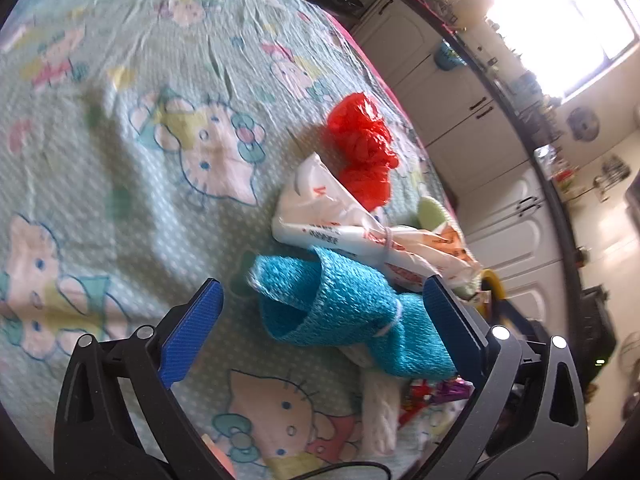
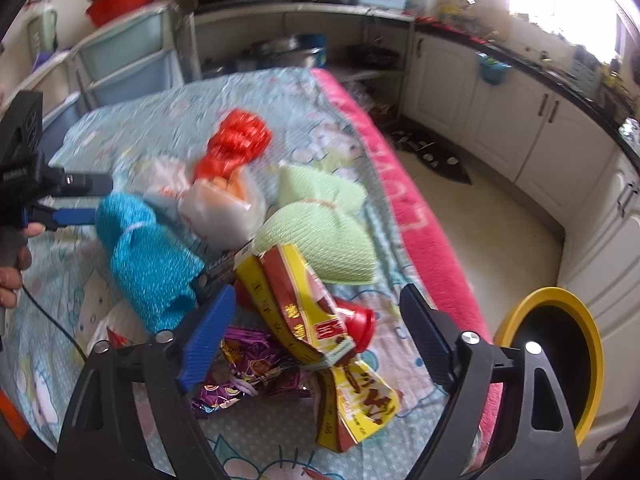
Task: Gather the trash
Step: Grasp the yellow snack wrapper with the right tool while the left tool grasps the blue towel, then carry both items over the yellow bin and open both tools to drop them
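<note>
A pile of trash lies on a cartoon-print tablecloth [image 1: 120, 160]. In the left wrist view my left gripper [image 1: 322, 312] is open, and a blue mesh piece [image 1: 352, 312] lies between its blue pads [image 1: 192, 332], with the left pad apart from it. Beyond it lie a white plastic bag [image 1: 320, 216] and a crumpled red bag [image 1: 360, 148]. In the right wrist view my right gripper [image 2: 316, 320] is open over a yellow-and-red wrapper [image 2: 312, 320], with a gap at the right finger. A purple wrapper [image 2: 248, 368] lies under its left pad. The left gripper [image 2: 60, 208] shows at the left by the blue mesh piece [image 2: 148, 256].
A yellow-rimmed bin [image 2: 552, 360] stands on the floor beside the table's pink edge [image 2: 400, 184]. A pale green mesh piece [image 2: 320, 240] and a red cap [image 2: 360, 324] lie in the pile. A person's hand [image 2: 12, 264] holds the left gripper. White cabinets [image 2: 480, 100] line the right wall.
</note>
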`<state>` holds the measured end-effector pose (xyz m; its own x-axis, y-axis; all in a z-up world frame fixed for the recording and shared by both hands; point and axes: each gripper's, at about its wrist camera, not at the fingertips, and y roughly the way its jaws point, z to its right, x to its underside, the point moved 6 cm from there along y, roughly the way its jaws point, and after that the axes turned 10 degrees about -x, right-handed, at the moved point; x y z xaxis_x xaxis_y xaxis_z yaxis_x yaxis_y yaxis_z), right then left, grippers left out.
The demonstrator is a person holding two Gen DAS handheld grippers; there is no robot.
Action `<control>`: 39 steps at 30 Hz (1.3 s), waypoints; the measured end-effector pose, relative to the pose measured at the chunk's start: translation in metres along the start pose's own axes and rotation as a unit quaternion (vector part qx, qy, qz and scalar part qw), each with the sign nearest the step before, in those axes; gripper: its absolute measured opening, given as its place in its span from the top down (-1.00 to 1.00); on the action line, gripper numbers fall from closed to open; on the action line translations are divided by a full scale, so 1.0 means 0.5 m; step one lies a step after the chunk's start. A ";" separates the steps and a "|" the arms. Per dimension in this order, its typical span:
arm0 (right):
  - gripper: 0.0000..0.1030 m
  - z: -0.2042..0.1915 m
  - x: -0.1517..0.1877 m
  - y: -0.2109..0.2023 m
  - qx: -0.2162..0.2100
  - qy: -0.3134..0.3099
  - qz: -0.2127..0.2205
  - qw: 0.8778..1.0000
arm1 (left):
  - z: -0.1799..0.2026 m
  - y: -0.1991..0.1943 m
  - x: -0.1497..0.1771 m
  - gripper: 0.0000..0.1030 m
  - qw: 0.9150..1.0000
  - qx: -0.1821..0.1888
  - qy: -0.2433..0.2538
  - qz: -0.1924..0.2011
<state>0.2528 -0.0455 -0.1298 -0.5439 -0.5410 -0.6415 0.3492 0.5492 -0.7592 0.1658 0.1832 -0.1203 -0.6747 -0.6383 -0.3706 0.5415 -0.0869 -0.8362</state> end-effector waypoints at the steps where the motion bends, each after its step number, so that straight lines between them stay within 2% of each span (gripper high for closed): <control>1: -0.36 -0.002 0.000 0.008 -0.002 -0.006 -0.006 1.000 | -0.001 0.002 0.003 -0.69 1.000 0.000 0.000 -0.001; 3: -0.21 -0.008 0.002 0.016 -0.015 -0.013 -0.016 1.000 | -0.001 0.005 0.007 -0.58 1.000 -0.002 0.002 -0.002; 4: -0.06 -0.010 0.002 0.018 -0.018 -0.015 -0.019 1.000 | 0.000 0.008 0.009 -0.49 1.000 -0.001 0.001 -0.004; 6: 0.09 -0.012 0.004 0.021 -0.030 -0.016 -0.024 0.999 | 0.000 0.014 0.012 -0.29 1.000 0.002 -0.003 -0.009; 8: 0.11 -0.013 0.004 0.021 -0.033 -0.017 -0.024 0.999 | 0.000 0.018 0.016 -0.06 1.000 -0.003 -0.003 -0.011; 10: 0.15 -0.015 0.003 0.017 -0.037 -0.018 -0.023 0.999 | -0.002 0.015 0.018 0.07 1.000 -0.008 0.001 -0.008; 11: 0.16 -0.015 0.004 0.013 -0.040 -0.018 -0.021 0.999 | -0.001 0.014 0.017 0.30 1.000 -0.006 0.004 -0.007; 13: 0.19 -0.014 0.004 0.006 -0.040 -0.018 -0.016 0.999 | -0.001 0.010 0.016 0.40 1.000 -0.003 0.007 -0.004; 14: 0.20 -0.014 0.004 0.003 -0.039 -0.018 -0.013 0.999 | 0.000 0.008 0.015 0.63 1.000 -0.003 0.010 -0.003; 17: 0.22 -0.012 0.000 -0.014 -0.040 -0.014 0.001 0.999 | -0.005 -0.002 0.012 0.83 1.000 0.001 0.014 0.004; 20: 0.23 -0.013 -0.004 -0.032 -0.042 -0.012 0.013 0.999 | -0.004 -0.014 0.010 0.92 1.000 0.010 0.021 0.009; 27: 0.28 -0.020 -0.017 -0.070 -0.039 -0.014 0.038 0.998 | 0.028 -0.057 0.007 0.96 0.998 0.018 0.049 0.039; 39: 0.33 0.006 -0.038 -0.183 -0.045 0.017 0.112 0.993 | 0.168 -0.161 -0.014 0.96 0.986 0.043 0.124 0.104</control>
<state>0.2334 -0.0871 -0.0484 -0.4865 -0.3781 -0.7876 0.3962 0.7080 -0.5846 0.1691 0.1307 -0.0163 -0.6414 -0.4428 -0.6265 0.7138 -0.0453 -0.6988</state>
